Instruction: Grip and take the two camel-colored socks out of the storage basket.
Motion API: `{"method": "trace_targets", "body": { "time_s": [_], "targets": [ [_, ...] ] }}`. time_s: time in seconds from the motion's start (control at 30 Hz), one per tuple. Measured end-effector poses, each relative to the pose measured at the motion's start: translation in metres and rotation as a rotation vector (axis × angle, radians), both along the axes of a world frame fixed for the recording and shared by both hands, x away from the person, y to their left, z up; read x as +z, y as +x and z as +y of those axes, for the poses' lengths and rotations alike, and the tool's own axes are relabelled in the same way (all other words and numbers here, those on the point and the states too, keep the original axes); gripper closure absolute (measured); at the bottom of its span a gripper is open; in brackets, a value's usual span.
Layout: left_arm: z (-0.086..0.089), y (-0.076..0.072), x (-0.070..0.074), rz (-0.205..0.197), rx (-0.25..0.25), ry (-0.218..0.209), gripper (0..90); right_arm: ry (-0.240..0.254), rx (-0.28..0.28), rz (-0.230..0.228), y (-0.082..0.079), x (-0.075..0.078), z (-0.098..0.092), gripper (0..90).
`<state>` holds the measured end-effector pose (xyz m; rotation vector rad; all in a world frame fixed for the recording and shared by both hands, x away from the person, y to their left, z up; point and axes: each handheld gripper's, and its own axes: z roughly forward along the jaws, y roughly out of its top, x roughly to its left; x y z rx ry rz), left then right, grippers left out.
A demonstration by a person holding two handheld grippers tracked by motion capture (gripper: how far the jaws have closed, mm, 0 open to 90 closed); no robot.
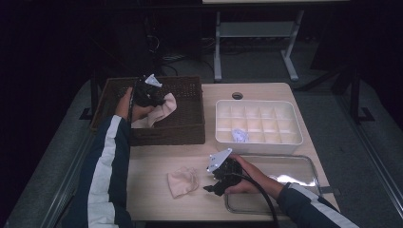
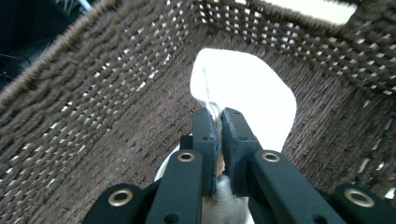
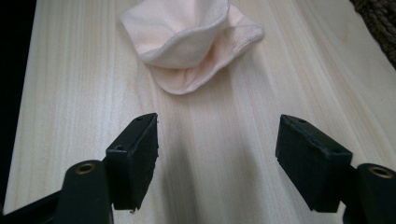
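My left gripper (image 1: 151, 100) hangs over the brown wicker basket (image 1: 187, 128), shut on a pale pink cloth (image 1: 161, 110) that droops from its jaws. In the left gripper view the cloth (image 2: 243, 93) is pinched between the two black pads, above the basket's woven floor (image 2: 116, 121). A second pink cloth (image 1: 183, 181) lies crumpled on the wooden table, left of my right gripper (image 1: 211, 187). In the right gripper view that cloth (image 3: 189, 42) lies ahead of the wide-open jaws, with nothing between them.
A white divided box (image 1: 259, 124) stands at the right, with a small crumpled white item (image 1: 240, 136) in one compartment. A clear tray (image 1: 294, 168) sits in front of it under my right hand. The table's front edge is close.
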<state>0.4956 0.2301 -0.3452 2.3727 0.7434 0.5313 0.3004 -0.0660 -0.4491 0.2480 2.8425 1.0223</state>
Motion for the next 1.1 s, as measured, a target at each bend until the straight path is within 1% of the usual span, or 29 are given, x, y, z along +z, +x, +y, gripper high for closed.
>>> {"method": "trace_targets", "body": {
  "time_s": [0.03, 0.1, 0.17, 0.2, 0.23, 0.27, 0.33, 0.37, 0.4, 0.43, 0.47, 0.5, 0.53, 0.57, 0.6, 0.63, 0.67, 0.73, 0.77, 0.8, 0.83, 0.87, 0.9, 0.93, 0.97, 1.0, 1.03, 1.07, 1.1],
  "targets": [
    [0.001, -0.002, 0.003, -0.011, 0.005, -0.002, 84.6, 0.003, 0.001, -0.003, 0.000, 0.001, 0.000, 29.0],
    [0.002, -0.008, 0.009, -0.018, 0.009, -0.025, 84.6, 0.013, -0.001, -0.011, 0.001, 0.002, -0.001, 29.0],
    [0.002, -0.013, 0.013, -0.040, 0.004, -0.022, 84.6, 0.016, -0.021, -0.005, 0.001, 0.004, -0.001, 29.1],
    [0.002, -0.016, 0.016, -0.043, 0.005, -0.039, 84.6, 0.022, -0.027, -0.004, 0.001, 0.004, -0.002, 29.1],
    [0.002, -0.019, 0.020, -0.059, -0.002, -0.041, 84.6, 0.027, -0.034, 0.002, 0.001, 0.005, -0.002, 29.1],
    [0.002, -0.023, 0.023, -0.066, -0.001, -0.054, 84.6, 0.031, -0.040, 0.002, 0.001, 0.006, -0.002, 29.1],
    [0.003, -0.034, 0.034, -0.092, -0.013, -0.081, 84.6, 0.038, -0.040, -0.008, 0.002, 0.007, -0.004, 29.3],
    [0.002, -0.039, 0.039, -0.104, -0.012, -0.096, 84.6, 0.043, -0.041, -0.011, 0.003, 0.007, -0.004, 29.5],
    [0.002, -0.045, 0.045, -0.121, -0.022, -0.097, 84.7, 0.046, -0.045, -0.013, 0.004, 0.008, -0.005, 29.9],
    [0.001, -0.050, 0.049, -0.130, -0.027, -0.104, 84.6, 0.047, -0.050, -0.017, 0.004, 0.008, -0.005, 29.9],
    [0.000, -0.060, 0.055, -0.139, -0.041, -0.110, 84.6, 0.051, -0.054, -0.013, 0.004, 0.009, -0.005, 29.9],
    [-0.001, -0.065, 0.059, -0.148, -0.048, -0.114, 84.7, 0.052, -0.052, -0.018, 0.004, 0.010, -0.006, 29.9],
    [-0.001, -0.075, 0.064, -0.161, -0.063, -0.125, 84.6, 0.055, -0.052, -0.026, 0.004, 0.011, -0.006, 29.9],
    [-0.001, -0.080, 0.067, -0.166, -0.072, -0.140, 84.7, 0.063, -0.057, -0.026, 0.004, 0.012, -0.007, 30.3],
    [0.000, -0.090, 0.070, -0.172, -0.088, -0.159, 84.7, 0.066, -0.055, -0.029, 0.004, 0.013, -0.007, 31.0],
    [0.000, -0.099, 0.071, -0.183, -0.098, -0.152, 84.6, 0.072, -0.070, -0.010, 0.003, 0.015, -0.007, 34.3],
    [0.000, -0.106, 0.071, -0.191, -0.106, -0.157, 84.7, 0.077, -0.052, -0.021, 0.005, 0.015, -0.007, 36.3],
    [0.000, -0.122, 0.070, -0.193, -0.128, -0.172, 84.6, 0.089, -0.077, 0.012, 0.002, 0.016, -0.006, 37.7],
    [0.000, -0.127, 0.068, -0.196, -0.137, -0.169, 84.6, 0.088, -0.068, -0.002, 0.002, 0.016, -0.006, 38.8],
    [-0.001, -0.137, 0.064, -0.202, -0.148, -0.170, 84.6, 0.089, -0.068, -0.001, 0.002, 0.017, -0.006, 38.9],
    [-0.001, -0.144, 0.061, -0.197, -0.160, -0.177, 84.6, 0.090, -0.075, 0.006, 0.001, 0.017, -0.005, 39.2],
    [-0.002, -0.151, 0.056, -0.194, -0.169, -0.176, 84.6, 0.090, -0.066, -0.008, 0.002, 0.017, -0.005, 40.8],
    [-0.003, -0.156, 0.053, -0.196, -0.174, -0.163, 84.6, 0.090, -0.055, -0.024, 0.003, 0.017, -0.005, 43.3],
    [-0.004, -0.163, 0.048, -0.203, -0.180, -0.124, 84.5, 0.091, -0.074, 0.001, 0.001, 0.018, -0.004, 46.0],
    [-0.004, -0.168, 0.045, -0.211, -0.179, -0.100, 84.5, 0.087, -0.061, -0.011, 0.002, 0.018, -0.004, 48.5],
    [-0.002, -0.171, 0.040, -0.207, -0.173, -0.101, 84.5, 0.079, -0.072, -0.012, 0.001, 0.018, -0.003, 48.9],
    [0.000, -0.173, 0.035, -0.192, -0.171, -0.118, 84.4, 0.068, -0.079, -0.026, 0.002, 0.018, -0.002, 50.1],
    [0.002, -0.175, 0.029, -0.181, -0.168, -0.123, 84.3, 0.068, -0.087, -0.014, 0.002, 0.018, -0.002, 52.5],
    [0.004, -0.177, 0.022, -0.176, -0.159, -0.116, 84.2, 0.073, -0.082, -0.013, 0.003, 0.017, -0.002, 55.4]
  ]
}}
